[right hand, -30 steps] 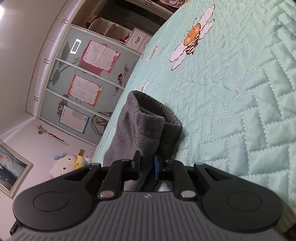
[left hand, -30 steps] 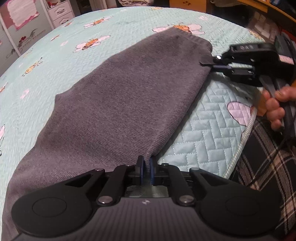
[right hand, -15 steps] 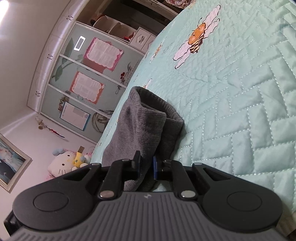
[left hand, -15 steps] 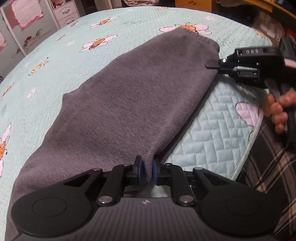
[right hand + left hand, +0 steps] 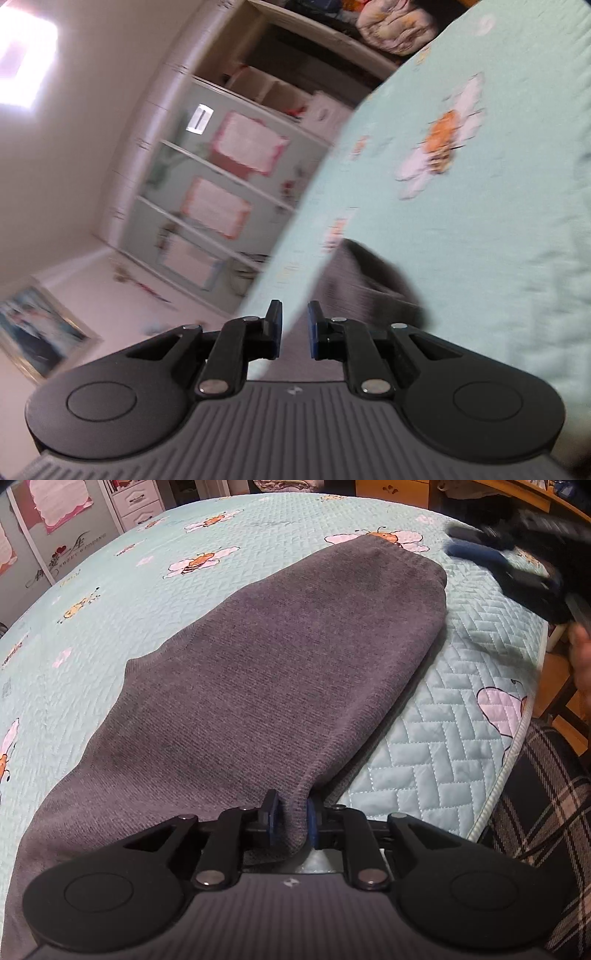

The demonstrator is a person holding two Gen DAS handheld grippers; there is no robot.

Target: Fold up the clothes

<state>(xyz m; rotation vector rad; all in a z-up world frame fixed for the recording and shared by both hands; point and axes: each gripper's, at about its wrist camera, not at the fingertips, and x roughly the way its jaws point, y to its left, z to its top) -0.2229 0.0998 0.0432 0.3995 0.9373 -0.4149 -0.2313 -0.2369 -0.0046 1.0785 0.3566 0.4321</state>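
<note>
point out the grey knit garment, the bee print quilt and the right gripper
grey knit garment (image 5: 280, 672), left wrist view, middle of its top layer
mint bee print quilt (image 5: 436, 738), left wrist view, bare quilted patch
right gripper (image 5: 293, 325), right wrist view, between its fingertips

Right gripper (image 5: 517, 565) motion-blurred at far right; grey garment (image 5: 258, 686) cut off at the near-left edge.

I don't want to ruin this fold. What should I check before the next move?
1. Left gripper on sweater: the edge is pinched between its jaws, which have just been opening: ok.
2. Right gripper empty: jaws apart, nothing between them: ok.
3. Right gripper clear of sweater: ok.
4. Sweater flat on bedspread: ok.
5. Sleeves tucked under: cannot tell.
6. Right view sharp: not ok, blurred.
</note>
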